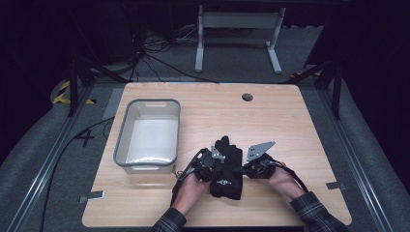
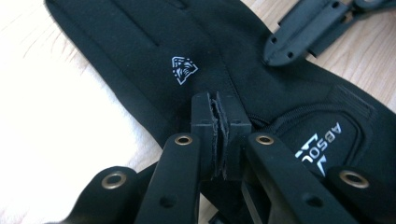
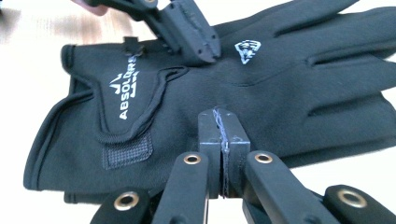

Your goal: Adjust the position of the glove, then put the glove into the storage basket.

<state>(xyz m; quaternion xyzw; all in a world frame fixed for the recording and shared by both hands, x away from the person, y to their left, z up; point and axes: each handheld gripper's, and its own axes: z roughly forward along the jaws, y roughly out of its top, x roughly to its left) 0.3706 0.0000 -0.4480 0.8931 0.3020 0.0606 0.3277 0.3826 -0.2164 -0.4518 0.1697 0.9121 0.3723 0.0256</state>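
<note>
A black glove [image 1: 227,175] with white lettering on its cuff lies flat on the wooden table [image 1: 295,125], fingers pointing away from me. My left gripper [image 1: 221,164] comes in from the glove's left, jaws shut, tips resting on the glove's back [image 2: 140,46] below its small white emblem. My right gripper [image 1: 239,170] comes in from the right, also shut, tips on the glove's back [image 3: 289,93] near its edge. In each gripper view the other gripper's shut jaws show across the glove: right gripper [image 2: 272,57], left gripper [image 3: 210,52]. I cannot see fabric pinched between either pair of jaws.
A grey plastic bin [image 1: 122,140] stands on the table's left half, beside my left hand. A round cable hole [image 1: 247,97] sits near the far edge. Bare wood lies to the right and behind the glove.
</note>
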